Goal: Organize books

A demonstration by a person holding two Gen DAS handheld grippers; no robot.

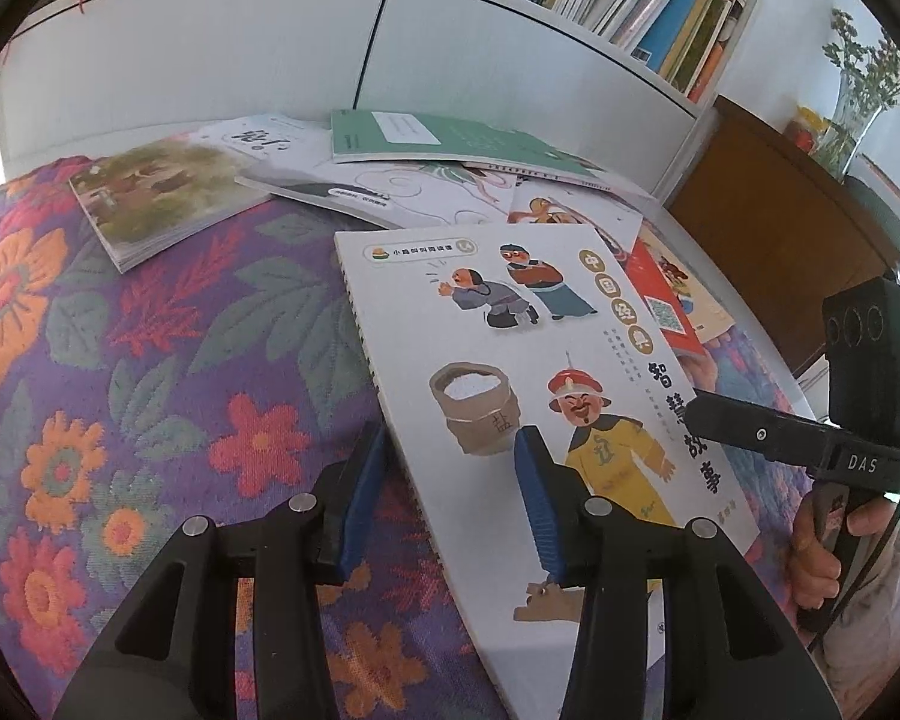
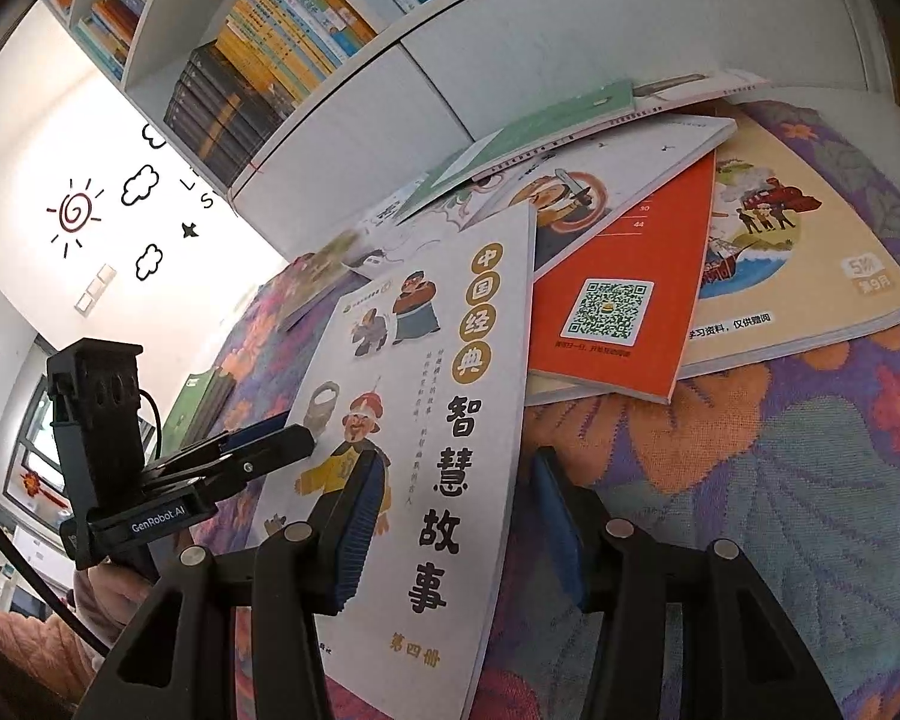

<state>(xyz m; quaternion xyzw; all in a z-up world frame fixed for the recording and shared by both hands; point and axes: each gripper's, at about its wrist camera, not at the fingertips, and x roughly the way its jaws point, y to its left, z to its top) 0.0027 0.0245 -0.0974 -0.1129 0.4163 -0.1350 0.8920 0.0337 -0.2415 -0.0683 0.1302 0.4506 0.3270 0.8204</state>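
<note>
The white storybook is lying on the flowered tabletop, its long axis running away from both claws; the left claw and right claw are straddling its opposite long edges, spread, not pinching.

Purple floral cloth w/ orange-red blooms; white cartoon book; orange QR book; green booklet.

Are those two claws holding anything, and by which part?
Nothing looks clamped. The left gripper straddles the white book's bound edge and the right gripper its opposite edge, both with jaws open.
</note>
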